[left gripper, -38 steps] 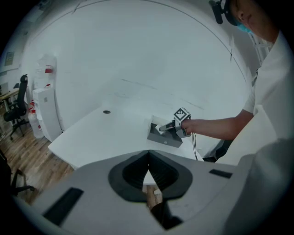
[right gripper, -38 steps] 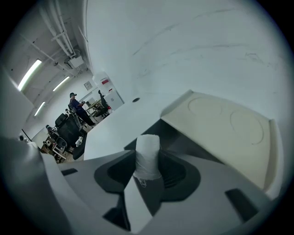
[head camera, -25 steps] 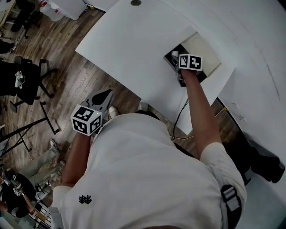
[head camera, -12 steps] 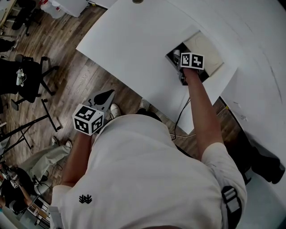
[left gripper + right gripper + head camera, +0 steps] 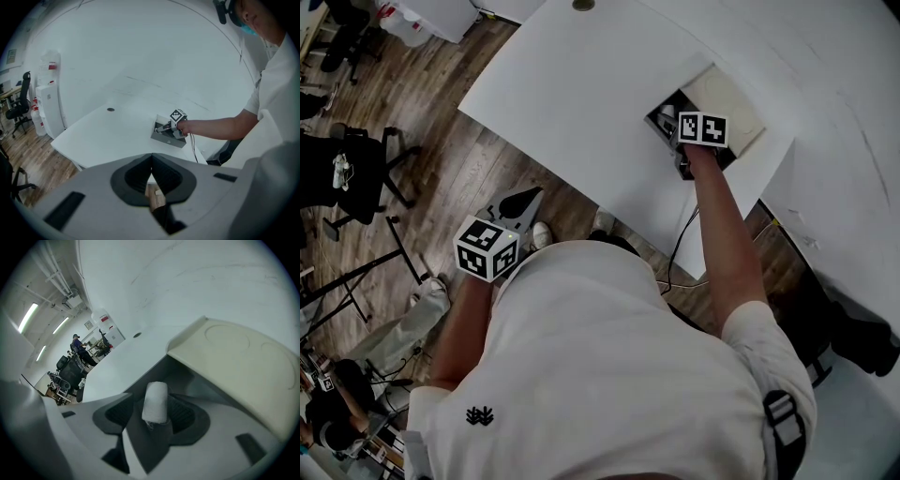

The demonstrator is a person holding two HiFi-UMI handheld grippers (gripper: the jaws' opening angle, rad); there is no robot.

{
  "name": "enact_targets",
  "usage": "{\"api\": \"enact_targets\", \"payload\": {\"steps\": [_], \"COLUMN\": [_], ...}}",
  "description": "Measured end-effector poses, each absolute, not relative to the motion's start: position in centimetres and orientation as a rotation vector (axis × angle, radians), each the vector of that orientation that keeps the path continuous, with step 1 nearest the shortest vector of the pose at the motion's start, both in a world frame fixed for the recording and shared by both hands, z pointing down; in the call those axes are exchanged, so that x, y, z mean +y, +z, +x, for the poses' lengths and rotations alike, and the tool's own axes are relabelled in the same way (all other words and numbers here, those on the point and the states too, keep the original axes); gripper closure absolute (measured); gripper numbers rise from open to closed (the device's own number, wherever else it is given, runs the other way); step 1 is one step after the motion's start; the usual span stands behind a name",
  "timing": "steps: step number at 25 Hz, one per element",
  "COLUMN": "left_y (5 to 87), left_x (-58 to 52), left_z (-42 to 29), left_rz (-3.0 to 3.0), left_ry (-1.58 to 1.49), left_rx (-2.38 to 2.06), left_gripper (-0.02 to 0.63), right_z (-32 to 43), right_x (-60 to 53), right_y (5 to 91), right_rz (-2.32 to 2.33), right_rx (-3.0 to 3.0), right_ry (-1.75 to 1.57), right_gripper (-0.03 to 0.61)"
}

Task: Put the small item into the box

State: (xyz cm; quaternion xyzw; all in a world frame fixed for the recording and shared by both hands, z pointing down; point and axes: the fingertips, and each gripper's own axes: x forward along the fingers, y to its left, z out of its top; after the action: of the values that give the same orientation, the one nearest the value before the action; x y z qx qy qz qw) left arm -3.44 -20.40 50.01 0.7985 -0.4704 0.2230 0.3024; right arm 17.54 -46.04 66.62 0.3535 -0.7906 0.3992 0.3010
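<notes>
The right gripper (image 5: 674, 125) is parked over the open box (image 5: 190, 377) at the table's (image 5: 581, 94) near edge, with the lid (image 5: 243, 362) flipped back out of the way. Its jaws are spreading, and the small white roll (image 5: 155, 401) sits loose between them inside the box, so this looks like the drop. The left gripper (image 5: 151, 165) hangs off the table's edge with its jaws pressed together on nothing, probably just not needed.
</notes>
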Motion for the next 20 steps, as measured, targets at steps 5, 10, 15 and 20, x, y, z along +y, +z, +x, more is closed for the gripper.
{"api": "enact_targets", "payload": {"steps": [5,10,15,20], "left_y": [50.0,49.5,48.7,48.8], "left_x": [-20.0,-19.6,-19.3,-18.0], "left_z": [-3.8,-4.8,-6.1,-7.5], "left_rz": [2.145,2.192,2.246,2.278], "left_ry": [0.587,0.58,0.565,0.542], "left_rx": [-1.226,-1.187,-1.158,-1.106], "left_gripper": [0.606,0.606,0.606,0.606], "right_z": [18.2,18.6,18.9,18.8], "right_x": [-45.5,-44.5,-42.7,-39.6], "right_y": [65.4,63.2,61.0,58.9], "right_rz": [0.977,1.043,1.125,1.199], "right_rx": [-2.112,-2.112,-2.121,-2.132], "right_ry": [1.031,0.976,0.934,0.916], "right_gripper": [0.347,0.347,0.358,0.405]}}
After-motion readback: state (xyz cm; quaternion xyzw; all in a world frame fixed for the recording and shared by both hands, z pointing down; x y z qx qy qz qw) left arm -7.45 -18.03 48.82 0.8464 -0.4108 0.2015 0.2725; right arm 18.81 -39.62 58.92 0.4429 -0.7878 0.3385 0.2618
